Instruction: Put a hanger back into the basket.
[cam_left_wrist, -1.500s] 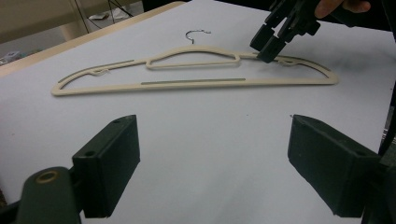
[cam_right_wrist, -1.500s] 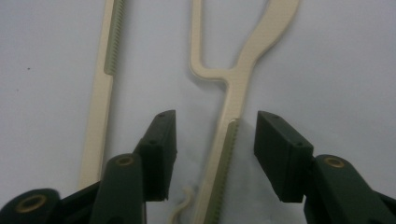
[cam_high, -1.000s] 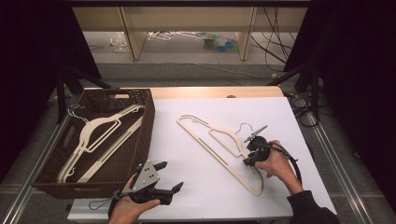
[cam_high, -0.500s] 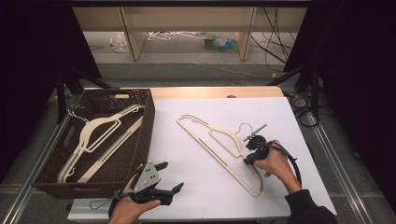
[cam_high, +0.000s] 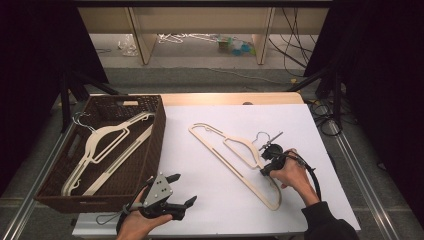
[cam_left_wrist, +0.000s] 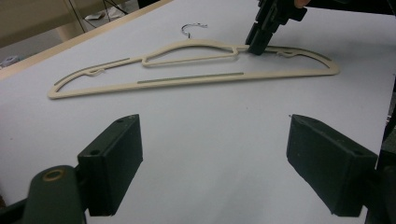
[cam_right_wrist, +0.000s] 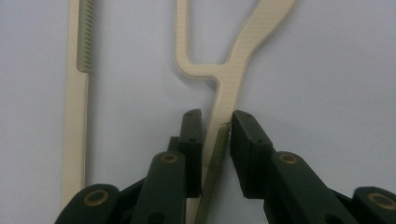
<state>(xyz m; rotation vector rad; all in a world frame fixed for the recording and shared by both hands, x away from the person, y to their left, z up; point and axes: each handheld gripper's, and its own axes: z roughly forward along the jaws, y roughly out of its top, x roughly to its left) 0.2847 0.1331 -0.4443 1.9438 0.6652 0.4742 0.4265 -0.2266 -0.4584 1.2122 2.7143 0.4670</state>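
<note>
At the left of the high view a dark wicker basket (cam_high: 157, 131) sits on the desk (cam_high: 310, 130), its right wall along the edge of the white sheet. Inside it lie cream hangers (cam_high: 102, 145), slanting from the lower left of the basket up toward its upper right, with a metal hook showing near the basket's upper left corner.

Below the basket, at the bottom of the frame left of centre, a hand (cam_high: 132, 226) holds the left gripper (cam_high: 181, 190), the grey three-cornered plate on top. Its jaws stand wide apart with nothing between them, pointing right over the bare white sheet. In the left gripper view the two black pads sit at the lower left and lower right of the frame, only white surface in the gap, and the hanger on the desk lies well beyond them across the upper half of the frame.

In the middle of the high view that cream hanger (cam_high: 220, 150) lies flat on the white sheet, running from the upper centre down to the lower right, its wire hook (cam_high: 260, 136) pointing to the right of its neck.

At the right end, the right gripper (cam_high: 264, 170) comes down on the hanger's upper arm just past the neck, held by a hand (cam_high: 287, 172) whose dark sleeve enters from the bottom right. In the right gripper view its jaws are nearly closed around the arm, one on each side of the cream strip; whether both pads press on it I cannot tell.
</note>
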